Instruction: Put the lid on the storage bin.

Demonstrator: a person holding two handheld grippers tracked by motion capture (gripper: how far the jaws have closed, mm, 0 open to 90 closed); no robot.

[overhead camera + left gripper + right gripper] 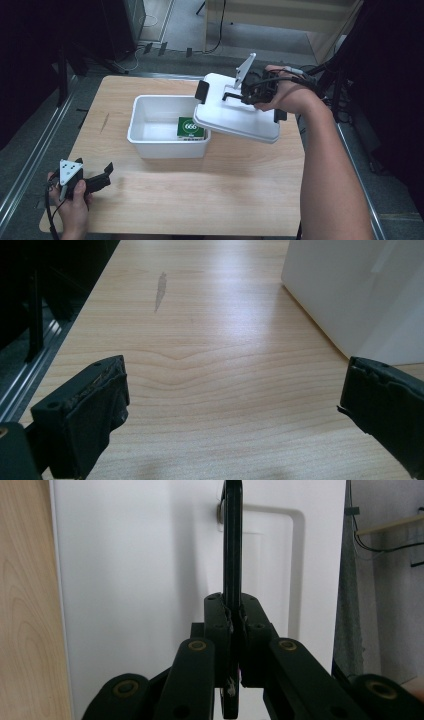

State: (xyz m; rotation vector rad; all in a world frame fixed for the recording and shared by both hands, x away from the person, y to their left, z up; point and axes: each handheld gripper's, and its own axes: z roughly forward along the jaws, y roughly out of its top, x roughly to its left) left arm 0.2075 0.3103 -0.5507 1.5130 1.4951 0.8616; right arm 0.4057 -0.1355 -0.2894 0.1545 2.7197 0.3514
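The right gripper [239, 95] pinched the black handle [232, 545] of the white lid [235, 117], at 3 o'clock of the box [145, 137]; the left gripper [102, 176] stood spread.

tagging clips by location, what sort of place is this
Probably a lab or workshop set up for recording, not a home. A plain light wooden table stands on a grey floor with loose black cables trailing behind it, and metal rails run alongside.

A recording lab or studio: a pale rounded-corner wooden table [165, 210] on grey carpet floor [20, 150], ringed by dark curtains [30, 60], loose black cables [215, 30] and metal floor rails [35, 160].
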